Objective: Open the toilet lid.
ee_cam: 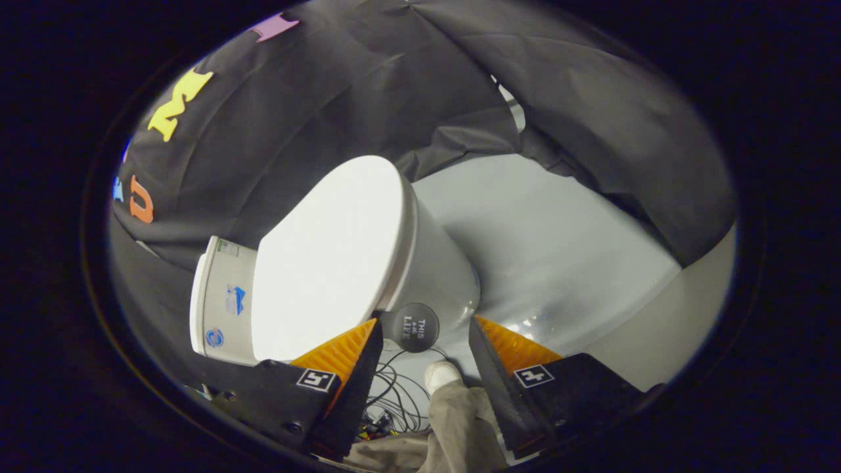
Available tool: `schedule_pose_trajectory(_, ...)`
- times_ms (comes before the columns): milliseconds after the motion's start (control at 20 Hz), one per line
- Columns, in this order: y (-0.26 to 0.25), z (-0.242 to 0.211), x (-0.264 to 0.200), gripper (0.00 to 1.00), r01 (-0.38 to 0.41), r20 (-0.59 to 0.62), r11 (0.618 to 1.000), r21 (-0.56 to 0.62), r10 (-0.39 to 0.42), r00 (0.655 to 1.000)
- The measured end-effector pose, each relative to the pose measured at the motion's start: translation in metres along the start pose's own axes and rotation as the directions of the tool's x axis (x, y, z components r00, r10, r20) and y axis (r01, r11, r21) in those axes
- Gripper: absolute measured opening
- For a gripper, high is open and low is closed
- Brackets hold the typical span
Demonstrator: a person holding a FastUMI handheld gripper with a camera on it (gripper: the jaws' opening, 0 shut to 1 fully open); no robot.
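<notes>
Gripper view: gripper (424, 341) released, above the shut toilet lid (328, 256).
The lid's front edge lies just ahead of the left finger, its length running away toward the tank (220, 302).

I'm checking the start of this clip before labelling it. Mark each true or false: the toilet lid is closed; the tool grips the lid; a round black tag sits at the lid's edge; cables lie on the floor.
1. The toilet lid is closed. True.
2. The tool grips the lid. False: its fingers are open, short of it.
3. A round black tag sits at the lid's edge. True.
4. Cables lie on the floor. True.
5. The floor is wooden. False: smooth grey.
</notes>
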State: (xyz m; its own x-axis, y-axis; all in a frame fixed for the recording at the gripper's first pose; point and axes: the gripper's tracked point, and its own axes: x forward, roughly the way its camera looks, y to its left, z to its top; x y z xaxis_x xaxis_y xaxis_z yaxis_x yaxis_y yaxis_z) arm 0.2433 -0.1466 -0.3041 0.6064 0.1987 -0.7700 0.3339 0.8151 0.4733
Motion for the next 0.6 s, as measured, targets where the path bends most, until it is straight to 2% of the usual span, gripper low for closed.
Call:
schedule_pose_trajectory(150, 0.007, -0.006, 0.009, 0.78, -0.083, -0.02, 0.995, 0.062, 0.085, 0.996)
schedule_pose_trajectory(300, 0.007, -0.008, 0.017, 0.68, -0.125, -0.02, 0.987, 0.102, 0.128, 0.992)
schedule_pose_trajectory(450, 0.013, -0.002, 0.022, 0.6, -0.2, 0.004, 0.965, 0.169, 0.202, 0.979)
schedule_pose_trajectory(600, 0.019, -0.001, 0.027, 0.44, -0.266, 0.005, 0.937, 0.227, 0.272, 0.962)
